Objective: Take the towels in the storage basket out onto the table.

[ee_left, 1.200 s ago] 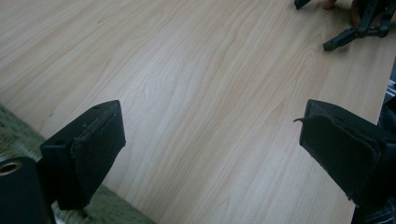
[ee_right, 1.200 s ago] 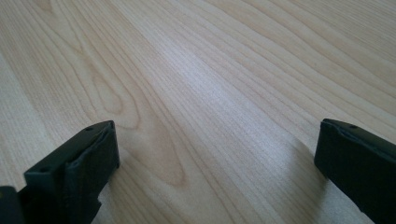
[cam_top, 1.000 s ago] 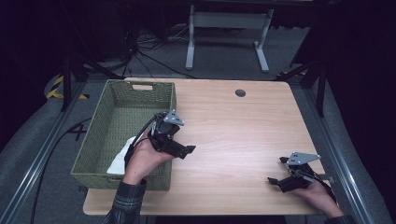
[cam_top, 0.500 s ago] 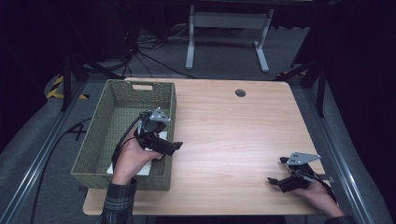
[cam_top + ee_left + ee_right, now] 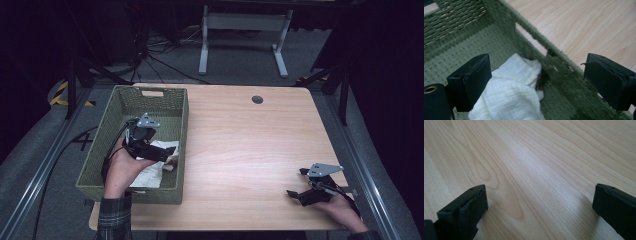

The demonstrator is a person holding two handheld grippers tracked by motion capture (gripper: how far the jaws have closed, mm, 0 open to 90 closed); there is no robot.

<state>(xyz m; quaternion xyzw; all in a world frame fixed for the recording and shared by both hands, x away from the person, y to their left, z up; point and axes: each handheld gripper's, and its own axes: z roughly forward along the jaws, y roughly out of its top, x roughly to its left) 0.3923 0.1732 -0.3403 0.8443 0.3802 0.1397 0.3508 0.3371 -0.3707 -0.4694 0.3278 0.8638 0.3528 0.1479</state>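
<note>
While the left tool [image 5: 167, 152] hangs inside the green basket [image 5: 131, 100], jaws spread wide above the white cloth [image 5: 511, 95] on the basket floor, the right tool [image 5: 295, 192] rests released on the counter [image 5: 250, 145] near its front right corner.

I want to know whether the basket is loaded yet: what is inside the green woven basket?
A crumpled white cloth lies in the green woven basket, against its right wall. The left gripper hangs open above it. Anything beneath the cloth is covered.
</note>
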